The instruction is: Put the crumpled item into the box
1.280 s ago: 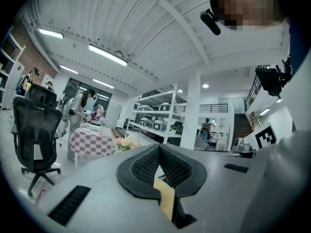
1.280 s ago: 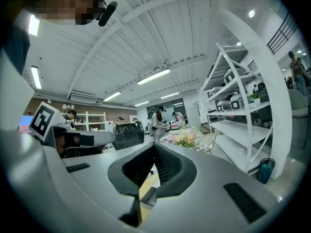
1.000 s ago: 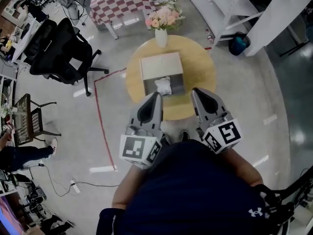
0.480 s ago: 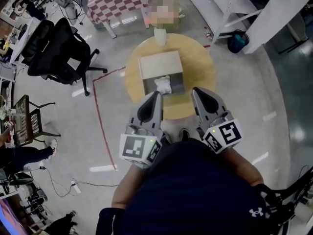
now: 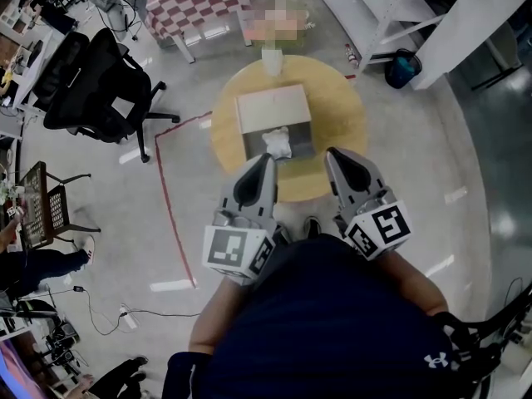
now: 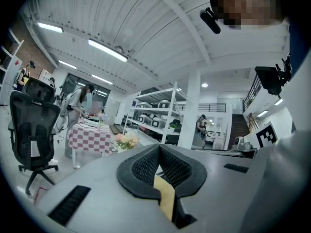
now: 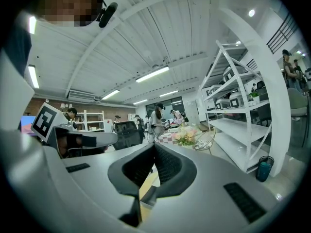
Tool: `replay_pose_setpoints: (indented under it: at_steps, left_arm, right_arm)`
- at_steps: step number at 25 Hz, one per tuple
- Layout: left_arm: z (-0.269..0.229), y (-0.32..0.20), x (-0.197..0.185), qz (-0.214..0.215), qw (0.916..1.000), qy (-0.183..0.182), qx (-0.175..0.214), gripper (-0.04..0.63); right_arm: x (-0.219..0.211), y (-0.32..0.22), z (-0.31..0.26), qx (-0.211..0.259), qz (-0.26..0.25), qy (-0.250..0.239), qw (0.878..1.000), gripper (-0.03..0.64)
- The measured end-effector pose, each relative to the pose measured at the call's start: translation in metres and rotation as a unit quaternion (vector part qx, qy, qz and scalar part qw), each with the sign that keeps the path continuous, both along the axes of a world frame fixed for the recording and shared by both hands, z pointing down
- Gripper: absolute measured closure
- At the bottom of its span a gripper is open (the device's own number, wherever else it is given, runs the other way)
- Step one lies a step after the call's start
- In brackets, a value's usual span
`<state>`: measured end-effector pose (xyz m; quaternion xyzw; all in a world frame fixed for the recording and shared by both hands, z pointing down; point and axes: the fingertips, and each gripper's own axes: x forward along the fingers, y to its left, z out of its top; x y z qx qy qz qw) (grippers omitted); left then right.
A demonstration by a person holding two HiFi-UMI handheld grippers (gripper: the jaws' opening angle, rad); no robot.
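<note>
My left claw [image 5: 265,163] and right claw [image 5: 333,155] are both closed on nothing; the crumpled white wad [image 5: 277,144] lies ahead, nearer the left.

We're in a big open lab-style workshop hall here: grey polished floor [image 5: 465,140] marked with red tape [image 5: 164,194], a black office chair [image 5: 96,81] beside cluttered desks [image 5: 25,40], cables [image 5: 100,310] trailing loose. White industrial shelving [image 7: 238,125] stands under long strip lights [image 6: 108,50], and a person [image 6: 77,103] works at a checked table [image 6: 90,139].
</note>
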<state>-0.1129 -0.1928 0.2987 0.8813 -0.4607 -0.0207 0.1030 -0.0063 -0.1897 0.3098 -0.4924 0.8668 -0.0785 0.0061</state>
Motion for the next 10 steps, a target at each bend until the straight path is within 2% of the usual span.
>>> replay_pose_setpoints:
  at_steps: [10]
  left_arm:
    - [0.0048,-0.0097,-0.0086,0.004,1.0000,0.003,-0.006,0.578]
  right_arm:
    - [-0.0058,-0.0081,0.0043,-0.006,0.008,0.001,1.000,0.612]
